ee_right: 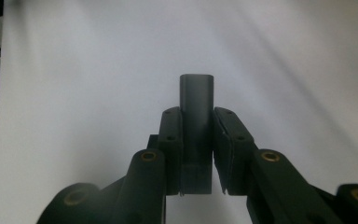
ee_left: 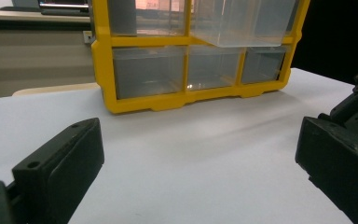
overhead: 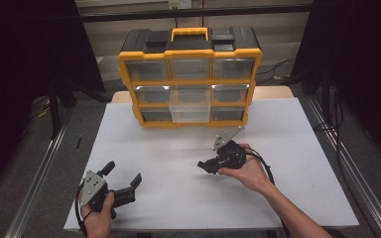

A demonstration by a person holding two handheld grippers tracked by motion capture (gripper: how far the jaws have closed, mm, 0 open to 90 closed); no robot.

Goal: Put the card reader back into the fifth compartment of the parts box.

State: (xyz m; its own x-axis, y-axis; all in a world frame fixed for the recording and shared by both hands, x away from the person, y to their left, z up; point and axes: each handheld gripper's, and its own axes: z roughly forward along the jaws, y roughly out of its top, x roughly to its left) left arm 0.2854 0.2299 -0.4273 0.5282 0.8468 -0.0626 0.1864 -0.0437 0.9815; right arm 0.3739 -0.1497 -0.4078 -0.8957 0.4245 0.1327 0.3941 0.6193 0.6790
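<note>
One small dark grey block (ee_right: 196, 121) is already picked up, so the grab part looks done to me. In the right gripper view it sits pinched between the two black pads, which are squeezed in on its sides, and its rounded end pokes out past the fingertips. Its long axis runs straight along the jaws, so it points wherever the right gripper (overhead: 204, 165) points. From the high view that's level over the white table (overhead: 178, 148), aimed toward the left side of the picture rather than at the organizer. Can't tell what the block actually is, maybe some plastic connector or cap

Nearest the person, the left gripper (overhead: 125, 174) rests low by the front edge of the table with its jaws spread wide and nothing between them. It's well apart from the right one, just parked there I'd guess.

Farther back stands the yellow and black parts organizer (overhead: 190, 74), upright, with one clear drawer (overhead: 190, 105) in the middle column pulled partway out. It looks empty as far as I can see.

So my read: piece in hand, drawer open, drop-off not yet done. What's left is swinging the block round toward that drawer, letting go inside, probably pushing it closed
</note>
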